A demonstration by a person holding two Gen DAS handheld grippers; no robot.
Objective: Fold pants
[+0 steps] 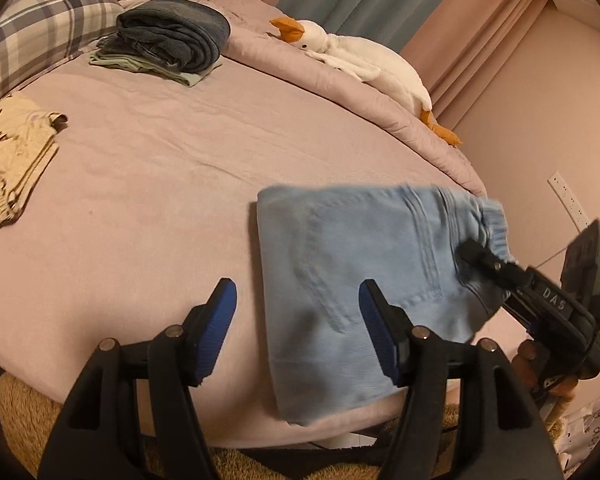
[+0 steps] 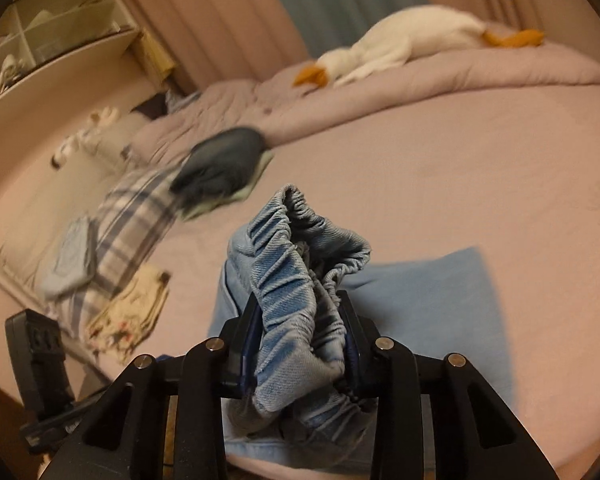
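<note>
Light blue denim pants point(image 1: 352, 264) lie folded on the pink bed near its front edge. My left gripper point(image 1: 298, 320) is open and empty, just above the bed, its right finger over the pants' left part. My right gripper point(image 2: 300, 332) is shut on the pants' bunched elastic waistband point(image 2: 296, 280) and holds it lifted. In the left wrist view the right gripper point(image 1: 470, 254) comes in from the right and grips the waistband end of the pants.
A stack of folded dark clothes point(image 1: 172, 40) sits at the back of the bed point(image 1: 148, 168). A cream folded garment point(image 1: 12, 156) lies at the left. A plaid pillow point(image 1: 40, 28) and a white goose plush point(image 1: 360, 56) lie along the far side.
</note>
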